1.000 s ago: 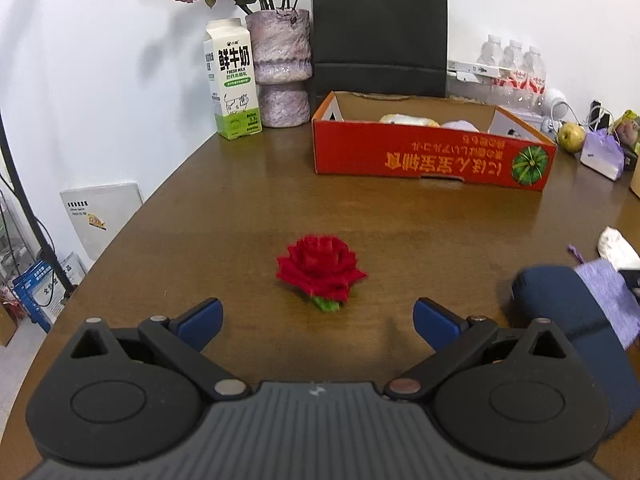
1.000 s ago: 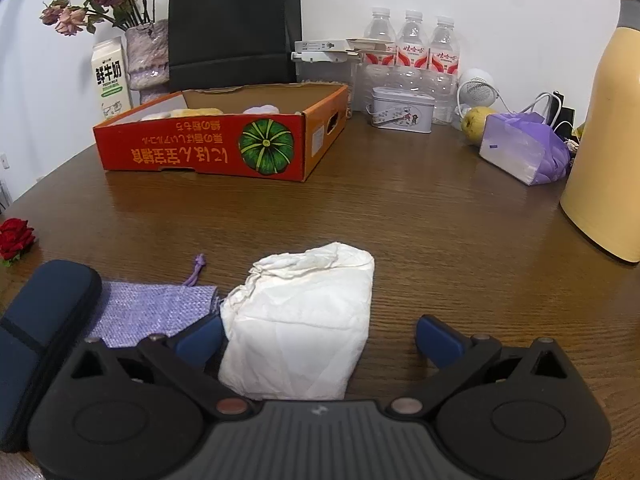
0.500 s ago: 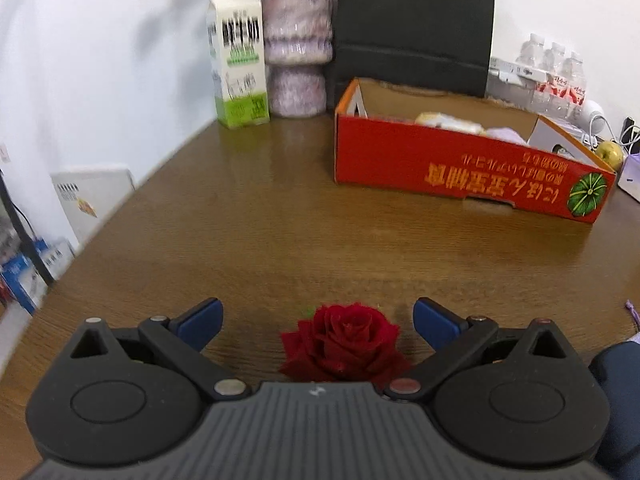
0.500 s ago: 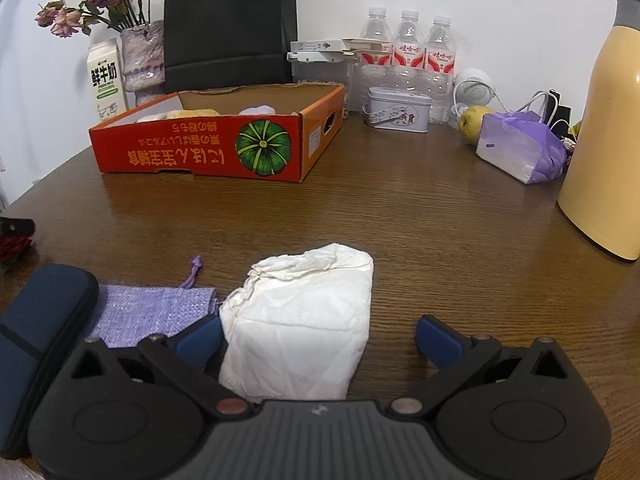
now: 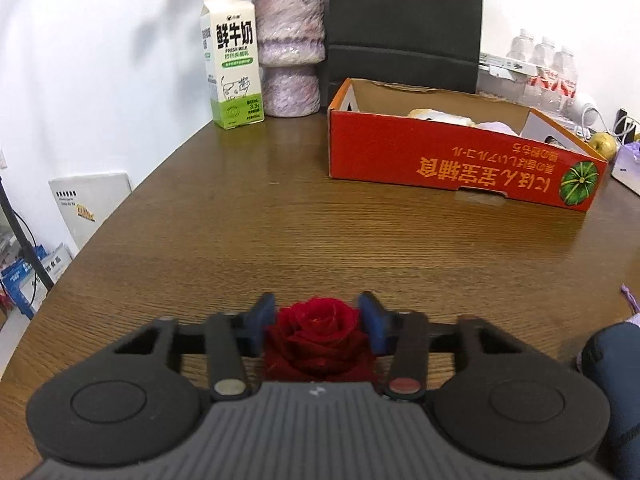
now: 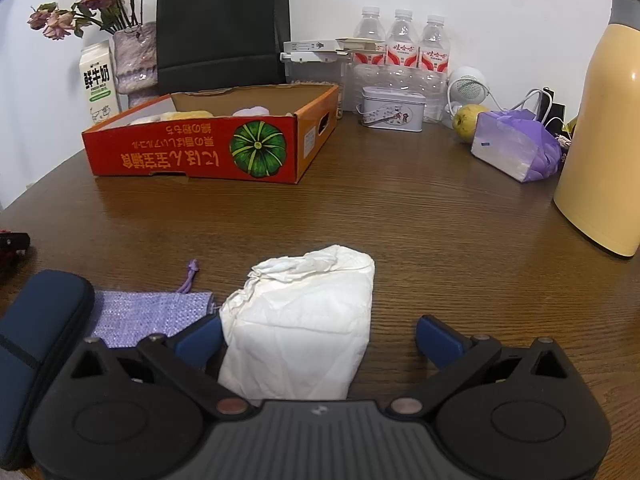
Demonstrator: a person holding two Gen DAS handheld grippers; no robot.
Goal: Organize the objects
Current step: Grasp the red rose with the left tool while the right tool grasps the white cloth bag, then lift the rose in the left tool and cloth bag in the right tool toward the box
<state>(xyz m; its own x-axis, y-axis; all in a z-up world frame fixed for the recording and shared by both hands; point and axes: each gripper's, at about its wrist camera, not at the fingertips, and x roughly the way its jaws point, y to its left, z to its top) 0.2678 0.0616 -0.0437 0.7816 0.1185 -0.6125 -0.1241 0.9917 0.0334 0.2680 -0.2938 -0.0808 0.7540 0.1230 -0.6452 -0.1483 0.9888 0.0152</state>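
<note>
A: Left gripper (image 5: 317, 322)?
B: Clamped on the rose (image 5: 318, 334), near the table's (image 5: 320, 240) front edge. Side pinch suits carrying it to the box (image 5: 448, 164), I'd guess.
A: Right gripper (image 6: 318, 336)?
B: Wide, straddling the white bag (image 6: 304, 320); nothing held.

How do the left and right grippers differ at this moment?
The left gripper is closed on the red rose; the right gripper is open. The rose sits squarely between the left pads, while the white cloth bag lies nearer the right gripper's left finger, ungripped. Both are low over the wooden table.
</note>
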